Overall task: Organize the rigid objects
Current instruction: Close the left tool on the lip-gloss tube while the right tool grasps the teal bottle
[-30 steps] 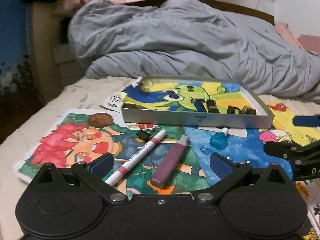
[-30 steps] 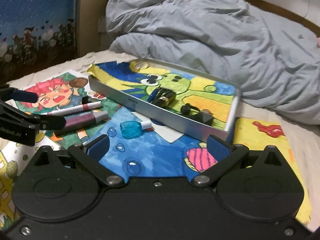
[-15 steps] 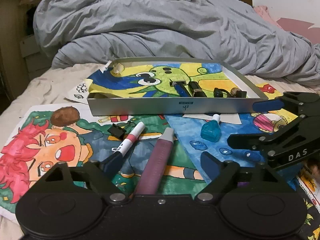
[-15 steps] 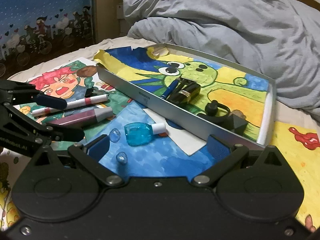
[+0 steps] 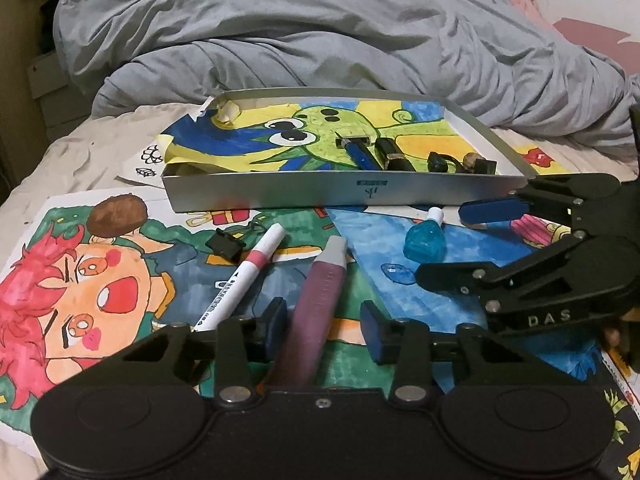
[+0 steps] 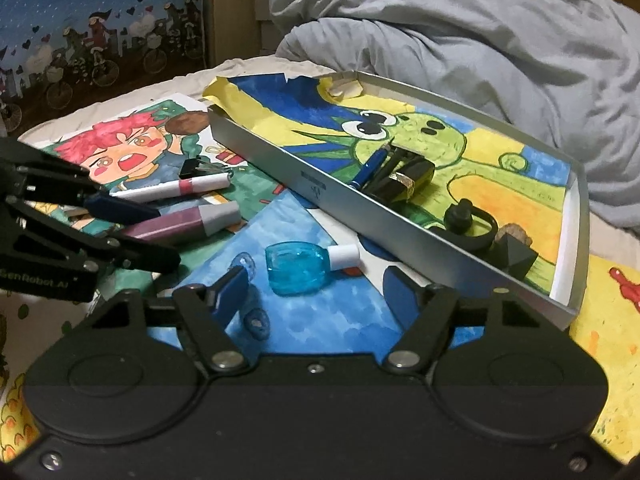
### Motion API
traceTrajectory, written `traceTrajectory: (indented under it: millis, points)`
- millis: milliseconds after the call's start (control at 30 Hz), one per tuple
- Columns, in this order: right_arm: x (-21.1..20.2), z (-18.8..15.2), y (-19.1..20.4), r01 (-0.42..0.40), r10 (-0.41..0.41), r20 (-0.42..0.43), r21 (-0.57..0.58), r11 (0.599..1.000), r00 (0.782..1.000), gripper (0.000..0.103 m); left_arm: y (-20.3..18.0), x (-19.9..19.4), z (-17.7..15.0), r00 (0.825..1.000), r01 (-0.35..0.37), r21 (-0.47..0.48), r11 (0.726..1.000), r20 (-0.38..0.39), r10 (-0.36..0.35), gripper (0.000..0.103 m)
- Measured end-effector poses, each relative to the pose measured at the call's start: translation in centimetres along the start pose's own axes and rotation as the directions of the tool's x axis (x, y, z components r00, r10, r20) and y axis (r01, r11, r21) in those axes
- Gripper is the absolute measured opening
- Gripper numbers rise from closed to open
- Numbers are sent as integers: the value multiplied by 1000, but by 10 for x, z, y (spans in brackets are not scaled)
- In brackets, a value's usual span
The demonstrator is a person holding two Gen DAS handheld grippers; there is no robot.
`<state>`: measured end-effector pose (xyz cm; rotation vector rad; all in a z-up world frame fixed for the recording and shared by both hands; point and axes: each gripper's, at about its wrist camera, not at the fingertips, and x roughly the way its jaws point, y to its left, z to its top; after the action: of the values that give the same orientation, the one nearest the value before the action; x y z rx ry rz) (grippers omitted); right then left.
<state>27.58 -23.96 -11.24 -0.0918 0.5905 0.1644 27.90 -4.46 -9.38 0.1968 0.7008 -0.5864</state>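
Several small items incl blue pen [image 6: 370, 168] in silver tray [image 6: 320, 196]

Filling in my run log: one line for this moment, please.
left gripper: open, straddling purple tube | right gripper: open, at blue bottle | tray: partly filled

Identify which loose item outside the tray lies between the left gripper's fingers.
The purple tube with the grey cap. It lies between the left gripper fingers; the white marker lies just left of them, outside.
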Motion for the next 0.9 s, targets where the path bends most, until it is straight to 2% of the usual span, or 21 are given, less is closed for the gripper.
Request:
traceTrajectory:
  millis: [100, 233, 367, 533, 600, 667, 900]
  points:
    - [2, 1, -5, -7, 7, -3, 3, 1000, 1000, 67, -1, 0, 0, 1000, 12, 5, 1000, -3, -12, 33]
    - [5, 3, -9, -18, 18, -1, 5, 1000, 1000, 67, -3, 2, 2, 1000, 21, 8, 1000, -13, -21, 30]
    - [8, 6, -9, -31, 31, 4, -2, 1000, 1000, 60, -3, 4, 5, 999, 31, -3, 1000, -22, -31, 23]
    - [10, 5, -10, -50, 50, 17, 7, 999, 999, 59, -6, 5, 8, 999, 28, 2, 1000, -39, -28, 23]
    - [10, 5, -9, -51, 51, 21, 6, 999, 998, 55, -6, 6, 10, 999, 28, -9, 1000, -44, -29, 23]
    - [9, 4, -9, -57, 57, 26, 8, 998, 998, 45, -7, 7, 11, 998, 28, -17, 999, -46, -29, 23]
    - [5, 2, -6, -67, 67, 34, 18, 998, 997, 45, -10, 8, 12, 999, 9, -35, 999, -44, -10, 22]
